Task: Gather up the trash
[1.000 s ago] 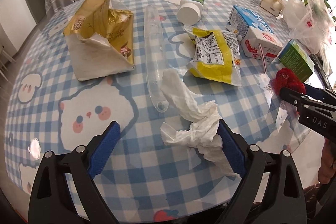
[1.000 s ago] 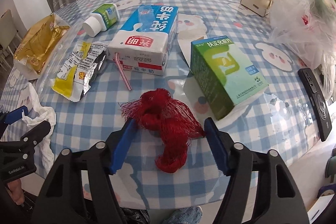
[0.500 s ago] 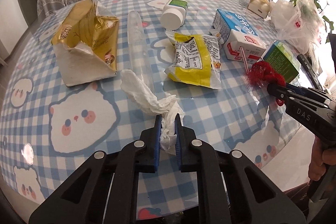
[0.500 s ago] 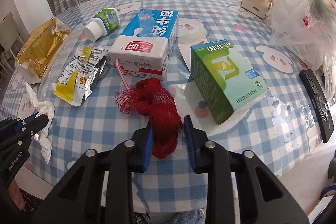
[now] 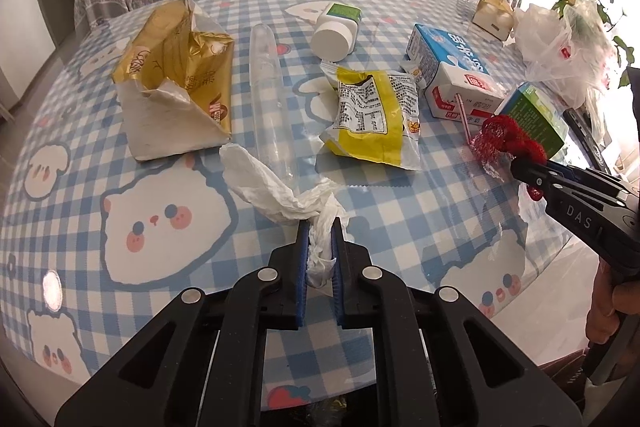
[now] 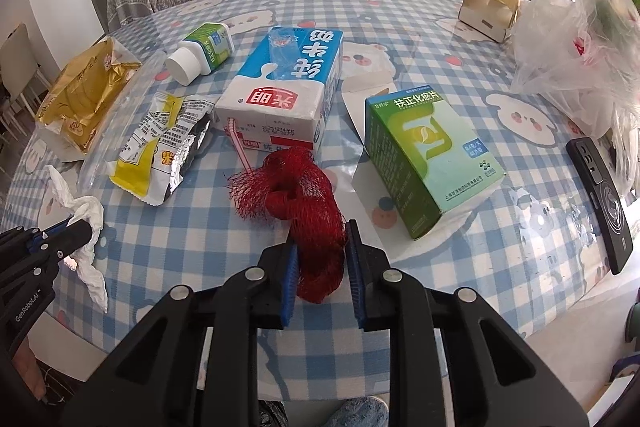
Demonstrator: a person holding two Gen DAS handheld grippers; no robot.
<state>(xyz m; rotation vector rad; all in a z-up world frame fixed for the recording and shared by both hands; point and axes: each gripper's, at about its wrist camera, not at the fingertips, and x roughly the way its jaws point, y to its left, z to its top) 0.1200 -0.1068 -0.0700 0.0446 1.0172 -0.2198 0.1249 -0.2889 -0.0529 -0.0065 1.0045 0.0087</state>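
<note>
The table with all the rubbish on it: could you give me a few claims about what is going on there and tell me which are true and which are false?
1. The left gripper is shut on the tissue. True.
2. The right gripper is open over the green box. False: it is shut on the red net.
3. The milk carton lies on its side with a pink straw in it. True.
4. The white bottle stands upright. False: it lies on its side.
5. The yellow wrapper is inside the gold bag. False: they lie apart.
</note>
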